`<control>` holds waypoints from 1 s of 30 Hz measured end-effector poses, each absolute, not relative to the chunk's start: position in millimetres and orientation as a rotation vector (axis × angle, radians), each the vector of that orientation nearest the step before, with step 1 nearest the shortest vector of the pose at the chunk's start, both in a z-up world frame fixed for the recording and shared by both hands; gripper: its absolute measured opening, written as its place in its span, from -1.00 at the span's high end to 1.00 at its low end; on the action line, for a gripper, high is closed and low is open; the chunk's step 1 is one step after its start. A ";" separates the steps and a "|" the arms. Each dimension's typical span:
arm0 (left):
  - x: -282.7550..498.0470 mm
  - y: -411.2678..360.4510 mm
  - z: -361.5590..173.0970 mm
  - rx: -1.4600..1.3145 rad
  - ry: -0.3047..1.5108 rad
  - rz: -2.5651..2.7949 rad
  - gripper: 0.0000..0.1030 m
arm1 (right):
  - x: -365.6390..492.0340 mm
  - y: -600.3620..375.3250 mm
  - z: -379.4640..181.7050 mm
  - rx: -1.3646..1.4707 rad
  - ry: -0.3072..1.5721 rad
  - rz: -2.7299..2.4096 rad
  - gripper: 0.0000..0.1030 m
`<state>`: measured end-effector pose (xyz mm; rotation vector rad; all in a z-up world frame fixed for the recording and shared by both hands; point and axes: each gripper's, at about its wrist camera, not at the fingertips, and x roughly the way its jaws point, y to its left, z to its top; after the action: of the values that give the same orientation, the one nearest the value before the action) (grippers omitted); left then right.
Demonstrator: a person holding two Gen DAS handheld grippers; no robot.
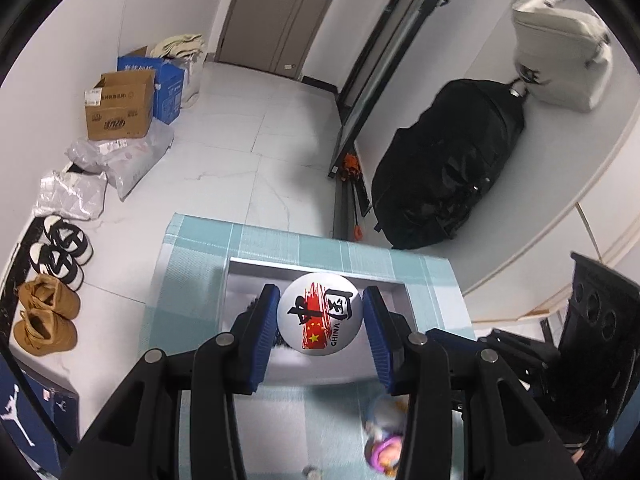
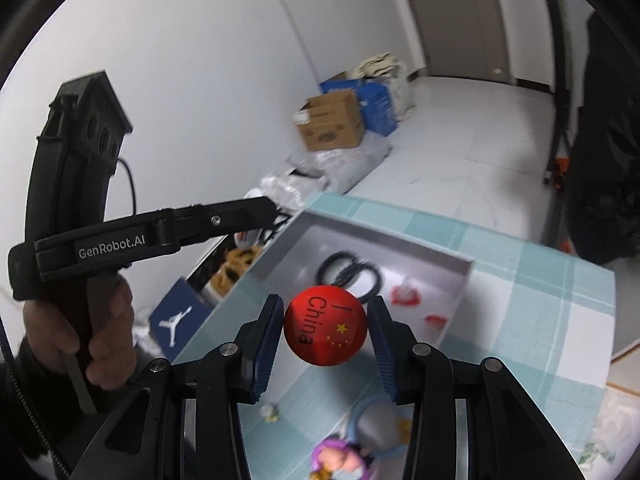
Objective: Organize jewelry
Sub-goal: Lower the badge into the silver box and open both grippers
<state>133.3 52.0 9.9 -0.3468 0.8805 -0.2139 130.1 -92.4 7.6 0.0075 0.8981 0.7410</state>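
Landmark: the grey tray [image 1: 400, 292] on the teal checked cloth [image 1: 200, 248].

Left wrist view: left gripper [image 1: 320, 316] partly closed, blue pads [image 1: 264, 320] pressing both sides of a white round badge [image 1: 320, 314] with black characters, a red streak and "CHINA". The badge is held above the tray's middle and hides most of the inside. This view alone shows, beyond the tray on the floor, sneakers [image 1: 60, 252] and tan boots [image 1: 44, 316], and a black bag [image 1: 448, 160] against the wall.

Right wrist view: right gripper [image 2: 325, 326] partly closed on a red round badge [image 2: 325, 326] printed "China" with yellow stars, held above the tray's [image 2: 288, 236] near edge. Only here are the tray's contents clear: black hair ties [image 2: 352, 270] near its far wall, red bits [image 2: 406, 294] to their right. Also only here: a hand [image 2: 80, 336] gripping the left gripper's handle, left of the tray.

Nearer than the tray, a purple-haired charm [image 2: 340, 456] lies on the cloth; it is blurred in the left view [image 1: 384, 450].
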 end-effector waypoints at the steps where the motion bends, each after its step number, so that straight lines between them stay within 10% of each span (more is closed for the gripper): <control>1: 139.3 51.4 7.3 -0.355 0.891 -0.213 0.29 | 134.1 -93.5 7.6 0.016 0.894 0.730 0.19; 30: 170.9 34.0 -28.4 -0.266 1.004 -0.202 0.28 | 197.2 -112.6 -27.3 0.202 1.036 0.621 0.15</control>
<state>170.9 34.0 -28.4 -0.2665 1.0037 -0.2018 197.2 -112.6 -27.3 0.2015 1.0363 0.6213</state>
